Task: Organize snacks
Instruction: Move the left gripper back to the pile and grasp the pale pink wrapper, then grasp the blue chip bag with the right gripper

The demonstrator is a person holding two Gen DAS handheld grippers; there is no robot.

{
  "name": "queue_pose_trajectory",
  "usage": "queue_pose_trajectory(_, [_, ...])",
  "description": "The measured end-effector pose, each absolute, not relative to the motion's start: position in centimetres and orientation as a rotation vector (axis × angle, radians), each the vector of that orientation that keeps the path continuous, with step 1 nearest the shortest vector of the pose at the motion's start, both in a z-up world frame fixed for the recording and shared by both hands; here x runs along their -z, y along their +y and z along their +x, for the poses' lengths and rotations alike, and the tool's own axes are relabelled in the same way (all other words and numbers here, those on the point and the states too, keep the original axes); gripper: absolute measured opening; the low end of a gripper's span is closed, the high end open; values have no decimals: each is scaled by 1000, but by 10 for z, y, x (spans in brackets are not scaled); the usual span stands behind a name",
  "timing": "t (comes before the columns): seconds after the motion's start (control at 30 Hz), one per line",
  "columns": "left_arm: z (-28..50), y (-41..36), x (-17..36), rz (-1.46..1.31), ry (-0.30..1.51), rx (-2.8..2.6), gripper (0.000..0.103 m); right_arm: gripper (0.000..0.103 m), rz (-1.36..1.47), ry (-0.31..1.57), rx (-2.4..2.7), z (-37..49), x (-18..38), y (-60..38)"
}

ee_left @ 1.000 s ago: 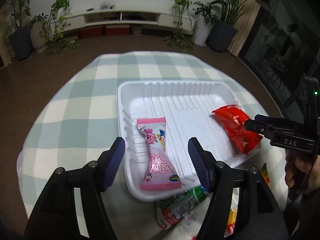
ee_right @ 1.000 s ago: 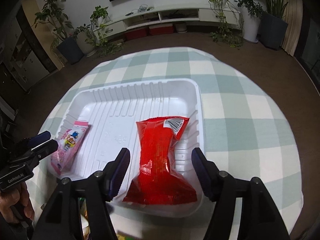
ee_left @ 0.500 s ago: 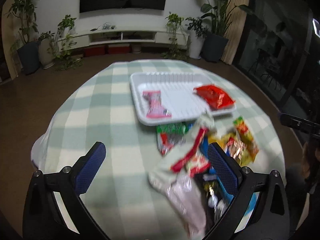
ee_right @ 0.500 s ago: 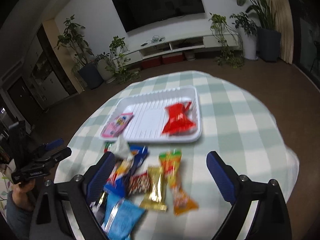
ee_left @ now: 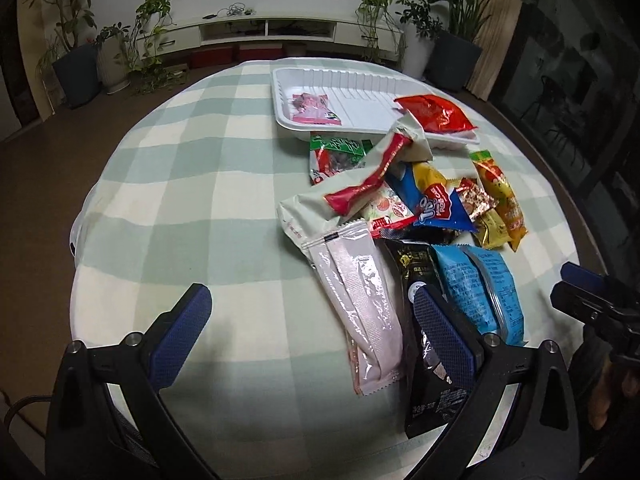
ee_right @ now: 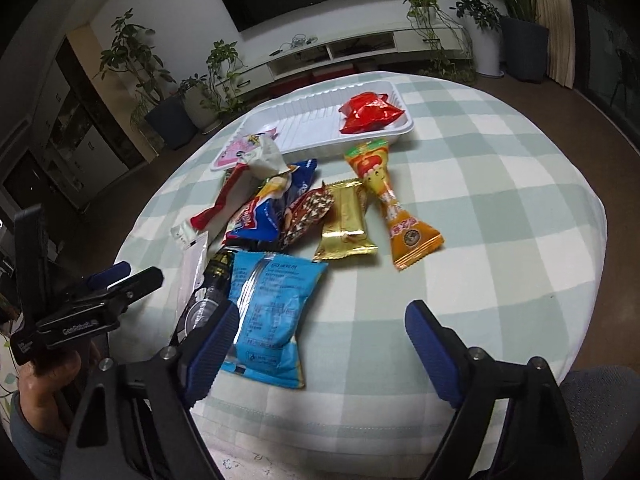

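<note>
A white tray [ee_left: 344,74] [ee_right: 320,98] at the far side of the table holds a pink packet [ee_left: 312,108] and a red packet [ee_left: 436,114] [ee_right: 370,114]. Several loose snacks lie in a heap in front of it, among them a long pale packet [ee_left: 360,304], a light blue packet [ee_left: 480,288] [ee_right: 268,308] and an orange packet [ee_right: 394,204]. My left gripper [ee_left: 314,332] is wide open above the pale packet's near end. The jaws of my right gripper [ee_right: 322,350] are closing, with nothing pressed between them; the light blue packet lies by the left finger.
The round table wears a green-and-white checked cloth [ee_left: 192,184] that drops off at its edges. A gold packet [ee_right: 346,220] and a black packet [ee_left: 420,276] lie in the heap. A grey seat [ee_right: 592,400] sits at the near right. Potted plants and a low TV cabinet stand beyond.
Both grippers have drawn back from the tray to the near side of the table, and their jaws stand wider. The pink and red packets stay in the tray.
</note>
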State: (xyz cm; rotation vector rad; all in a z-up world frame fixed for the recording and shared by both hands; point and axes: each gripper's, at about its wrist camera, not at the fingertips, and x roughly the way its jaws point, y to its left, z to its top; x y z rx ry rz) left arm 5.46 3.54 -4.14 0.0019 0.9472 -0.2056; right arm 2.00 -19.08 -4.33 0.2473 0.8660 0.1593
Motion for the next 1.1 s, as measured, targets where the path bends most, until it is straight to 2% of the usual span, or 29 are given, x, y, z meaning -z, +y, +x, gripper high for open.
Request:
queue_pose_trajectory(0.07, [59,26,48,34,971,204,101,88,232,860,-162,18,42,-187])
queue_pose_trajectory(0.13, [65,19,54,48,998,206,95,88,229,862,-164,17,43,-184])
queue_pose_trajectory(0.27, [73,13,59,68,1008,196,93,88,223,865,-161,15,45,-183])
queue_pose_trajectory(0.33, [79,14,62,62,1020,196,72,88,221,864,-159,15,46,-182])
queue_pose_trajectory(0.43, [83,15,68,64,1047,209,57,88,218,865,-158,15,46,-181])
queue_pose_trajectory(0.7, [84,11,78,121,1049,206,56,88,206,870,-160,14,49,-177])
queue_pose_trajectory(0.77, [82,13,78,128,1041,214,52,88,202,871,-160,14,49,-176])
queue_pose_trajectory(0.93, [76,20,76,123,1029,236,28,88,198,876,-163,14,49,-173])
queue_pose_trajectory(1.1, [72,27,74,94,1025,266,21,86,185,885,-170,16,50,-165])
